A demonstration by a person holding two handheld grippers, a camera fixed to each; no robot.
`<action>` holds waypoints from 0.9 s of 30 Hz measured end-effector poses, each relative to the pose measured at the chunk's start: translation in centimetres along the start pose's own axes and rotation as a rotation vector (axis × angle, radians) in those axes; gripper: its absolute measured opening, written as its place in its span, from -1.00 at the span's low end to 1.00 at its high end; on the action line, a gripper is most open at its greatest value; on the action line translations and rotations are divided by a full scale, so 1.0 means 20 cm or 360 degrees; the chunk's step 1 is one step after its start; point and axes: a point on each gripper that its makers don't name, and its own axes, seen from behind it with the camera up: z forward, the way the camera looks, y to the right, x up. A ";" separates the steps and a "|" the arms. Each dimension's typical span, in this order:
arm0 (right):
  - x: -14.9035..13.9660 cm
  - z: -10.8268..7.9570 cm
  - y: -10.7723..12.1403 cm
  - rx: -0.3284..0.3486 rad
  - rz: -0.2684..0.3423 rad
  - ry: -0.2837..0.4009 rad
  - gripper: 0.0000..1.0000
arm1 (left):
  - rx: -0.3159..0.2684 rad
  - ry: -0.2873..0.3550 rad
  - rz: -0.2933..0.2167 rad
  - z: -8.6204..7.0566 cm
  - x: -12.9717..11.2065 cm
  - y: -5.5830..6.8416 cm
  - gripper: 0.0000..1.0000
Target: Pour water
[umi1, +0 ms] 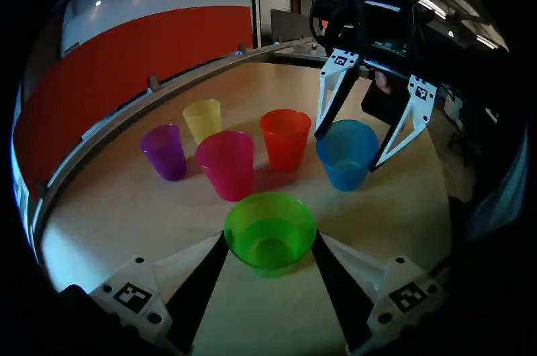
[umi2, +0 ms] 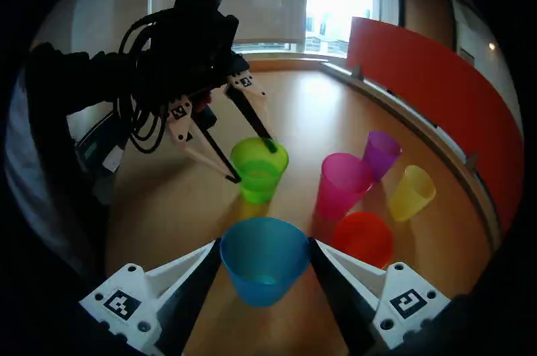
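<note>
A green cup (umi1: 270,221) stands on the wooden table (umi1: 403,221) between the fingers of my left gripper (umi1: 270,238), which presses on both its sides. Across the table, my right gripper (umi1: 347,151) holds a blue cup (umi1: 347,161) the same way; a level of water seems to show inside it. In the right gripper view, the blue cup (umi2: 264,269) sits upright in my right gripper (umi2: 264,248), and beyond it the left gripper (umi2: 253,162) clasps the green cup (umi2: 258,174). Both cups are upright.
Several other cups stand between the two grippers: red (umi1: 285,138), pink (umi1: 227,163), purple (umi1: 164,151) and yellow (umi1: 203,119). A red wall panel (umi1: 134,67) runs along the table's far edge. A dark sleeve and cables (umi2: 134,87) sit behind the left gripper.
</note>
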 end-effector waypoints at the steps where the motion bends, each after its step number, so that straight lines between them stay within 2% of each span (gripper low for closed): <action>1: 0.00 0.00 0.00 0.0001 -0.0001 -0.0001 0.89 | -0.0002 0.0000 0.0000 0.00 0.00 0.00 0.73; 20: -0.04 0.04 0.00 -0.0012 0.0021 0.0012 0.89 | -0.0014 0.0015 -0.0052 -0.01 -0.02 0.00 0.75; 27: -0.05 0.03 0.00 -0.0014 0.0050 0.0031 0.89 | -0.0007 -0.0005 -0.0036 -0.01 -0.04 0.00 0.75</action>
